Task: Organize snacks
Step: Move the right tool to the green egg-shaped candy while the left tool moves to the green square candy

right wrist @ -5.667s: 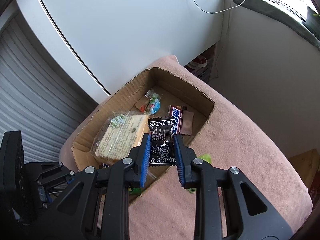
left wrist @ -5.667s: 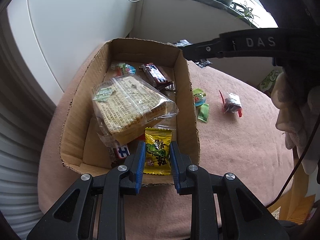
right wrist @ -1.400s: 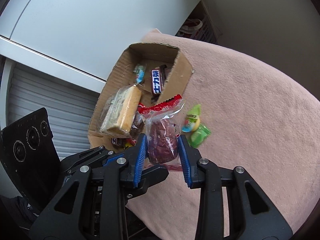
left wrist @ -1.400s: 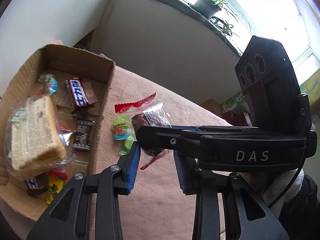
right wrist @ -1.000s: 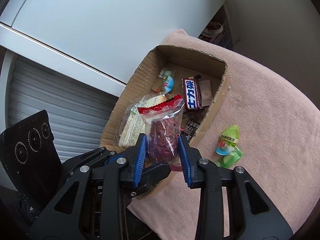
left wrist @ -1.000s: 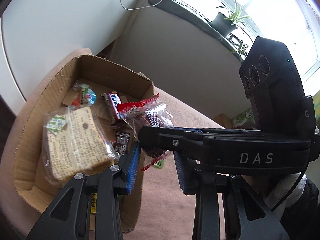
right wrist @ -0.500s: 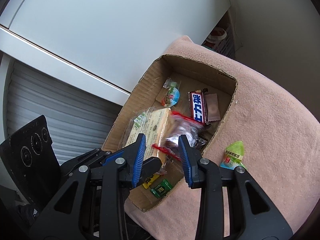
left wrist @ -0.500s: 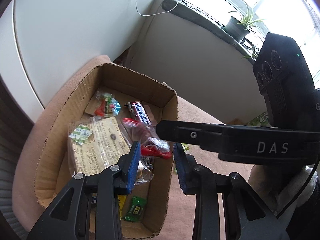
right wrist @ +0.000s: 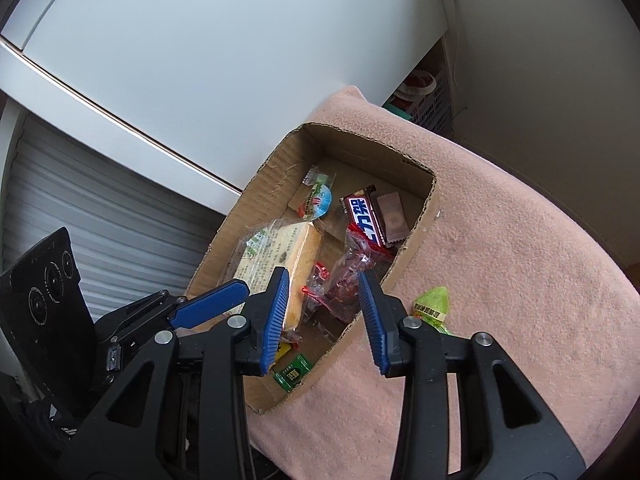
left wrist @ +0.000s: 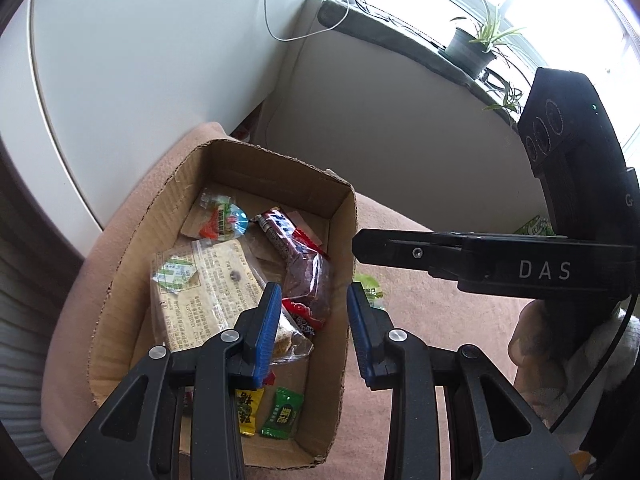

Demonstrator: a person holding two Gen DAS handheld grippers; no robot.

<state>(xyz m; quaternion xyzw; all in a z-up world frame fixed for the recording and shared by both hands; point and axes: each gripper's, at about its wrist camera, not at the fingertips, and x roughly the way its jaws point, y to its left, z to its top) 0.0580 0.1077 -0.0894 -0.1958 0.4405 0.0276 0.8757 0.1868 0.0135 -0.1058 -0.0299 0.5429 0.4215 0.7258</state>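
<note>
An open cardboard box (left wrist: 340, 320) (right wrist: 420, 224) stands on a pink cloth (right wrist: 520, 280). In it lie a wrapped sandwich cake (left wrist: 200, 288) (right wrist: 276, 256), a chocolate bar (left wrist: 280, 232) (right wrist: 364, 220), a jelly cup (left wrist: 224, 220) and small candies (left wrist: 282, 414). A clear packet with red seals (left wrist: 308, 284) (right wrist: 344, 276) rests on top of them, touching no pad. My right gripper (right wrist: 323, 304) hovers open above that packet. Over the box's near end my left gripper (left wrist: 312, 312) is open and holds nothing. A green jelly snack (right wrist: 432, 304) (left wrist: 368, 284) lies on the cloth beside the box.
A white wall panel rises behind the box, with a grey roller shutter (right wrist: 100, 208) to its left. A windowsill with a potted plant (left wrist: 468, 48) is at the back right. A person's hand (left wrist: 532, 340) grips the right tool. A plastic basket (right wrist: 424, 96) sits beyond the cloth.
The right gripper carried the red-sealed packet over the box and let it go; the packet now lies inside. Both views have swung from the cloth to the box.
</note>
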